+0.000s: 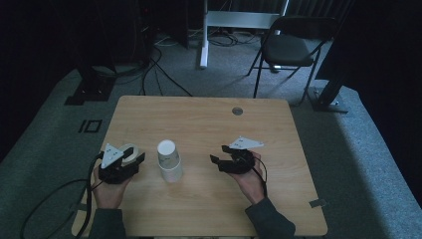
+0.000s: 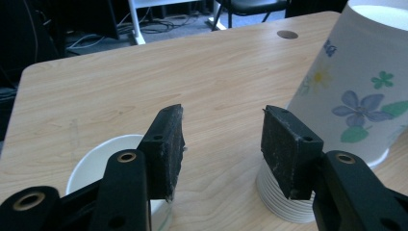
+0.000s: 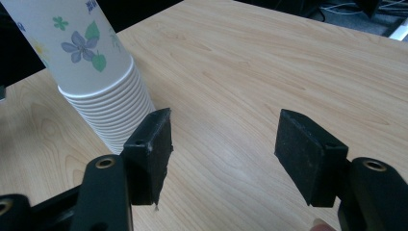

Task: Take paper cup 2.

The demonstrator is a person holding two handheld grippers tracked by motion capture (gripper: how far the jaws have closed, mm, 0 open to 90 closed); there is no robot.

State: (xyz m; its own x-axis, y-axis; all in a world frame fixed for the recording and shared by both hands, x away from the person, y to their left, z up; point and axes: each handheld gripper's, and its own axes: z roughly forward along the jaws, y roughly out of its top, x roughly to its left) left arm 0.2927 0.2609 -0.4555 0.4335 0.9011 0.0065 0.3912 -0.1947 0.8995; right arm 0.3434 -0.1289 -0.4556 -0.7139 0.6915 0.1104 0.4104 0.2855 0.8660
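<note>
A stack of upside-down paper cups [image 1: 169, 162] with a flower print stands in the middle of the table [image 1: 199, 119]. The stack rises at the right of the left gripper view [image 2: 356, 91] and at the upper left of the right gripper view [image 3: 91, 57]. A single white cup [image 1: 130, 149] stands mouth-up left of the stack. My left gripper [image 1: 135, 155] is open, and its left jaw hangs over that cup's near rim [image 2: 96, 163]. Right of the stack, my right gripper [image 1: 219, 153] is open over bare wood, pointing at the stack. Nothing sits between the jaws of the left gripper [image 2: 222, 115] or the right gripper [image 3: 225, 118].
A round cable hole [image 1: 237, 110] sits near the table's far edge. A black chair [image 1: 291, 47] and a white desk frame [image 1: 234, 22] stand on the carpet behind the table. Cables [image 1: 54, 199] trail off the table's left side.
</note>
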